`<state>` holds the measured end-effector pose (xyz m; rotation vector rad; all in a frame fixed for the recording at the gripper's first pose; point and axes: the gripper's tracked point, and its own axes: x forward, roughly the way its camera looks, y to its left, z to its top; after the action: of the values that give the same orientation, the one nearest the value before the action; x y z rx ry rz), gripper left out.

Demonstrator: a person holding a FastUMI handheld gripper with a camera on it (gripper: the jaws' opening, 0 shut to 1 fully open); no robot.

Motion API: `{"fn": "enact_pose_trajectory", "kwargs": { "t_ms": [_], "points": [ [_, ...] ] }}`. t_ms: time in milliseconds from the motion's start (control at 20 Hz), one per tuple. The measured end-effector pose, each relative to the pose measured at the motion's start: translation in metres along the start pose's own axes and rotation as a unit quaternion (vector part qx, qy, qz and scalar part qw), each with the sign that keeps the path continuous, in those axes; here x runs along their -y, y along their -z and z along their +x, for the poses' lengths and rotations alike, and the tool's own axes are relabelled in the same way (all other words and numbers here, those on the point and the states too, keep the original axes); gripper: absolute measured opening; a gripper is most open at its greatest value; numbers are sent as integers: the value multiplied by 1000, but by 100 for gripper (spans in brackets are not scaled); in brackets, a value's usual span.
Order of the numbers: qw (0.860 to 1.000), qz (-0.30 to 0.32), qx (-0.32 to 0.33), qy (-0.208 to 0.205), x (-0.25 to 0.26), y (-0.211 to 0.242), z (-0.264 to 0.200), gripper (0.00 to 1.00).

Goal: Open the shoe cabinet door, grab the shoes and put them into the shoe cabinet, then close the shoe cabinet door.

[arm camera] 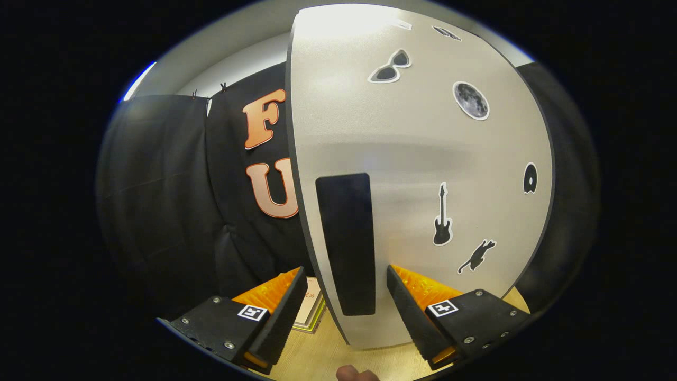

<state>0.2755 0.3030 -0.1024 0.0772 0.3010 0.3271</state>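
While the gripper (346, 296) sits close up against the shoe cabinet door (423, 159), its fingers are spread apart, one on each side of the door's dark vertical handle (346, 243). Handle's lower part lies between the fingertips; neither finger visibly presses on it, gap on both sides. Left finger is just off the door's left edge, right finger is in front of the door face.

Door: pale grey panel, dark edge band, standing upright. Stickers on its face right of the handle: sunglasses (390, 66) high up, moon (470, 100) to their right, guitar (442, 216) lower, cat (477, 256) just right of and below the guitar, small dark disc shape (530, 178) near the right edge.

Light wood floor (312, 354) under the door and fingers. Flat framed item (311, 312) lies on the floor behind the left finger. Black cloth wall (174, 201) further off to the left.

Fingertip of a person's hand (357, 374) at the near end, between the finger bases.
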Motion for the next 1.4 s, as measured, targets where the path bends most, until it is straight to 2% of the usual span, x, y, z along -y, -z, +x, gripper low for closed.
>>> {"fn": "enact_pose_trajectory", "kwargs": {
  "t_ms": [300, 550, 750, 1000, 1250, 1400],
  "points": [
    [1000, -1, 1, 8, 0, -2, 8, 94],
    [1000, 6, -10, -2, -6, 3, 0, 95],
    [1000, -15, 11, 7, -8, -5, -40, 95],
    [999, -23, 8, 44, 15, 7, -106, 94],
    [996, -15, 16, 82, 43, 5, -166, 95],
    [996, -8, 30, 88, 49, -5, -194, 95]
  ]
}}
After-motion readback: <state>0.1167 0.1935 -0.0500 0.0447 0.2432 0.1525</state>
